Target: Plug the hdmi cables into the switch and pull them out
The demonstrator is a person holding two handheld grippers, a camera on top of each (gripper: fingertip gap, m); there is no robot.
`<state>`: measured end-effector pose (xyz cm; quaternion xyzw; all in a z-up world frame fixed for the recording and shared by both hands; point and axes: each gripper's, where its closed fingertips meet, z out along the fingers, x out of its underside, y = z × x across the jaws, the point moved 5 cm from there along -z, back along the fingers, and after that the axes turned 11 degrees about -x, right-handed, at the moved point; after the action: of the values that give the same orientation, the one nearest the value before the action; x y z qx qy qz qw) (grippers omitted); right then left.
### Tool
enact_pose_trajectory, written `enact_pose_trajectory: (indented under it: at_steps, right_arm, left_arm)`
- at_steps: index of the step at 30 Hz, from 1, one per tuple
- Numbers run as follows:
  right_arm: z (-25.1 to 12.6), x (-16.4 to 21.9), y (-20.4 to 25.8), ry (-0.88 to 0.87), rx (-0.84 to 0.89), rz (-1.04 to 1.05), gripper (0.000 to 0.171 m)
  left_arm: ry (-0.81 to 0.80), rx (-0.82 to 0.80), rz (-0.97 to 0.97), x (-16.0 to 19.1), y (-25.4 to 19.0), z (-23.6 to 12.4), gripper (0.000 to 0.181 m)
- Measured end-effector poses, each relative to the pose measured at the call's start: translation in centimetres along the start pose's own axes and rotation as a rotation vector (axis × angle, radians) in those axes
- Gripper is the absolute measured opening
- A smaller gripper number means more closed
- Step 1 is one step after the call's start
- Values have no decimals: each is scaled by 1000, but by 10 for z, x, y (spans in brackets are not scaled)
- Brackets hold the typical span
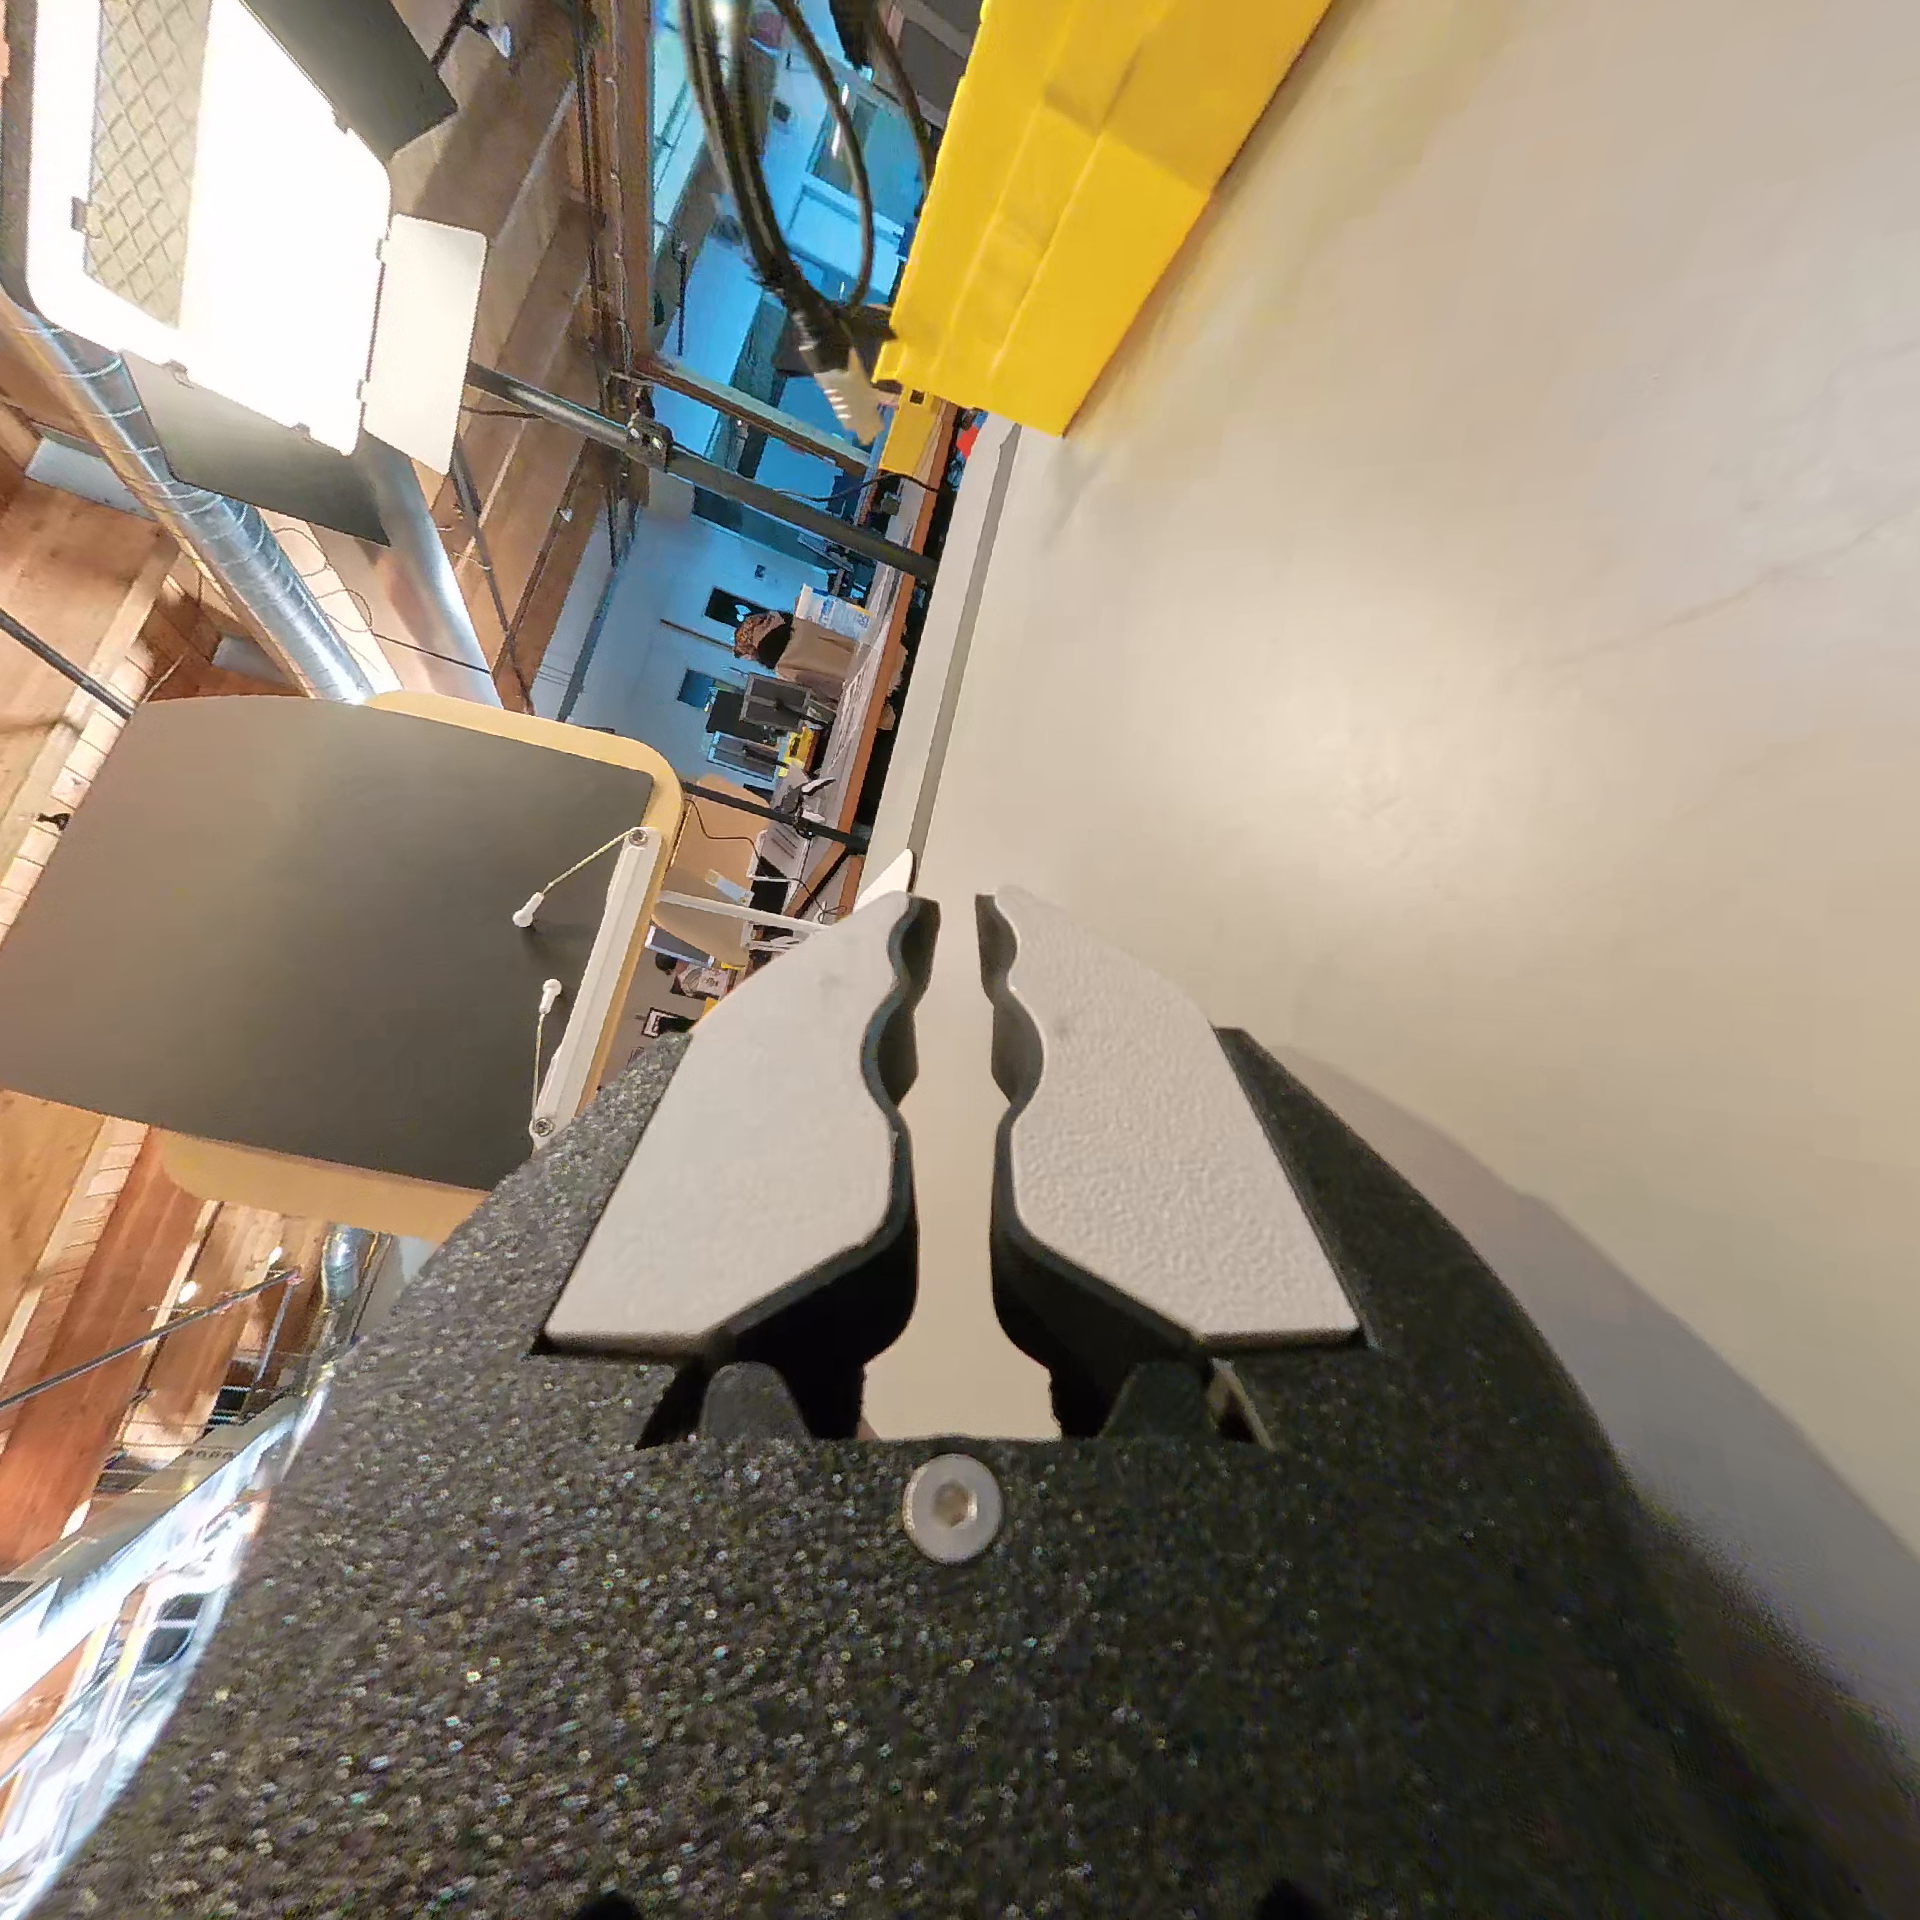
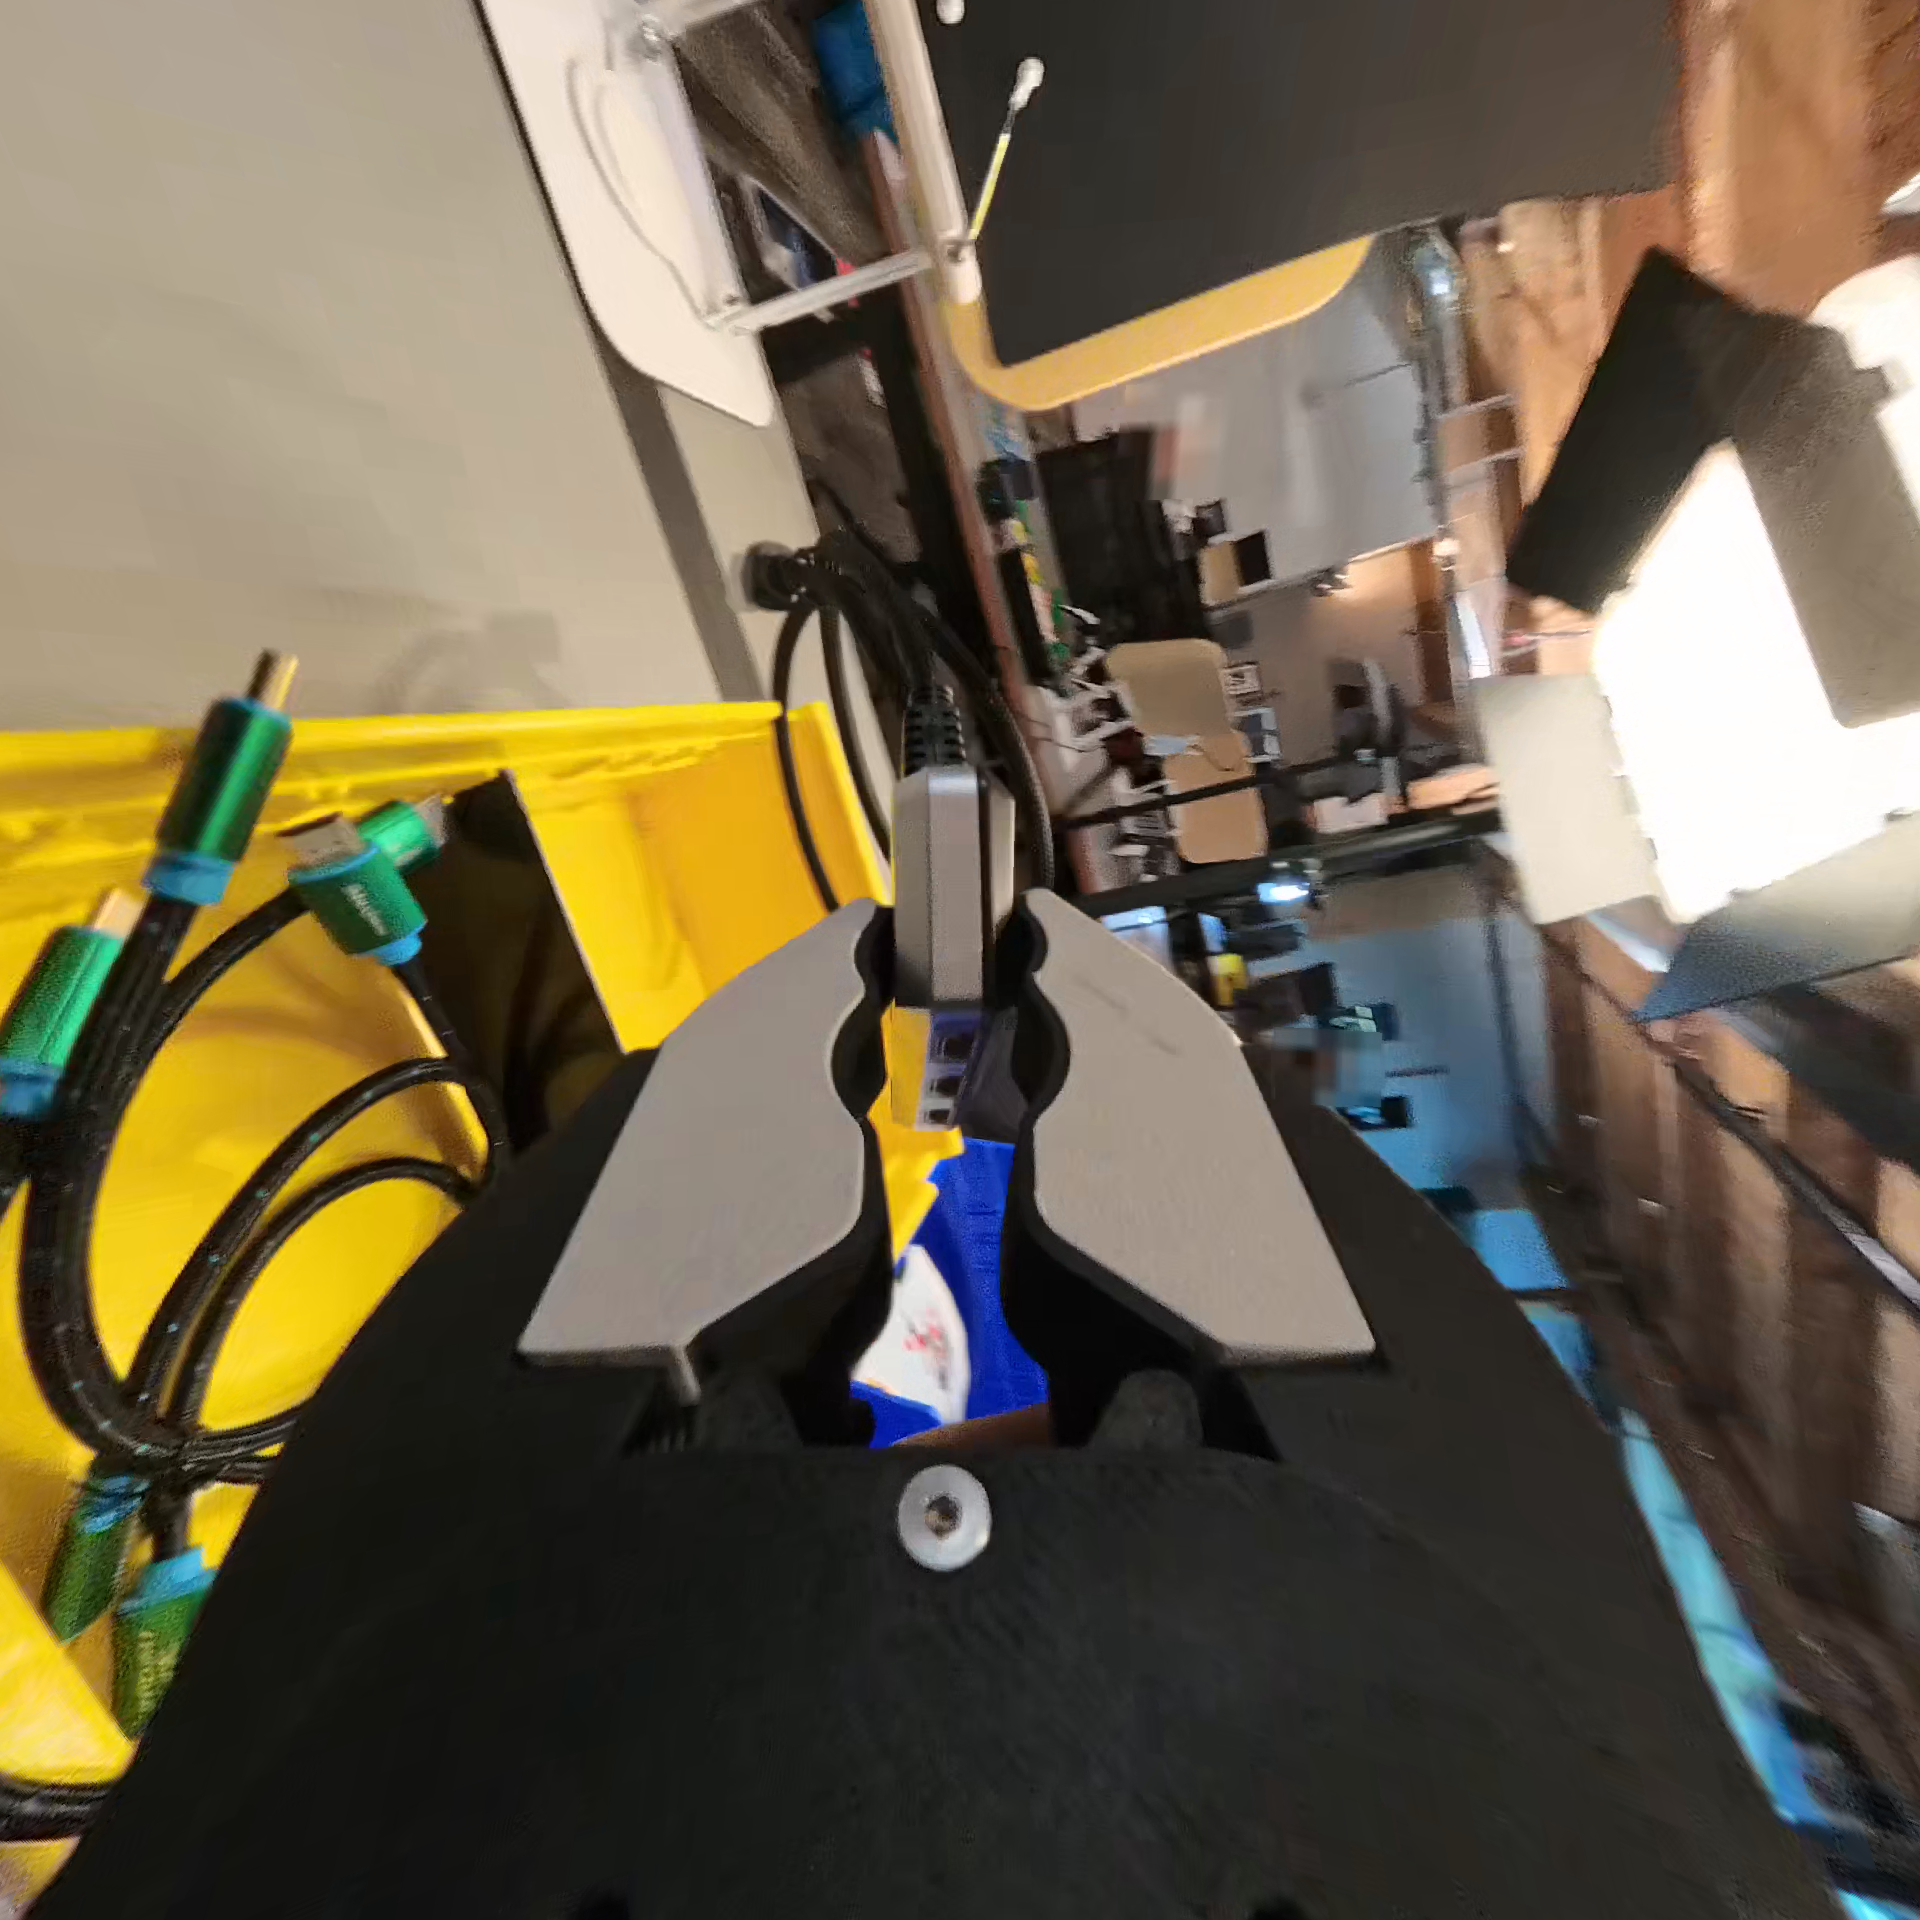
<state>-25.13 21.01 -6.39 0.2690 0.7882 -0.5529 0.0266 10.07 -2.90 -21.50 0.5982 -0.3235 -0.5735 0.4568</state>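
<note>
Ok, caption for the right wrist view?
Right gripper clamps the grey switch beside a yellow bin of green-tipped HDMI cables.

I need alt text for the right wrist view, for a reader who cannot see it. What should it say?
The right gripper is shut on a small grey switch with a black cable at its far end. To the left, a yellow bin on a pale table holds black braided HDMI cables with green plugs.

A pale grey table point(image 1: 1455, 727) carries a yellow bin point(image 1: 1049, 218) near its far edge; in the right wrist view a white board point(image 2: 644, 208) lies flat at the table's edge

The bin point(image 2: 665, 831) rests directly on the tabletop point(image 2: 260, 364)
</note>
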Motion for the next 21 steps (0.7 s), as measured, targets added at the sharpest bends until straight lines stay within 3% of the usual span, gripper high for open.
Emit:
enact_pose_trajectory:
  at_steps: [11,18,21]
  right_arm:
    - [51,80,-8,-154,-411,435,21]
    - [81,130,28,19,-628,529,27]
    - [83,133,31,37,-662,557,33]
  left_arm:
    - [52,-1,51,10,-9,2,8]
    - [71,8,76,9,-15,1,8]
    - [80,9,80,7,-17,1,7]
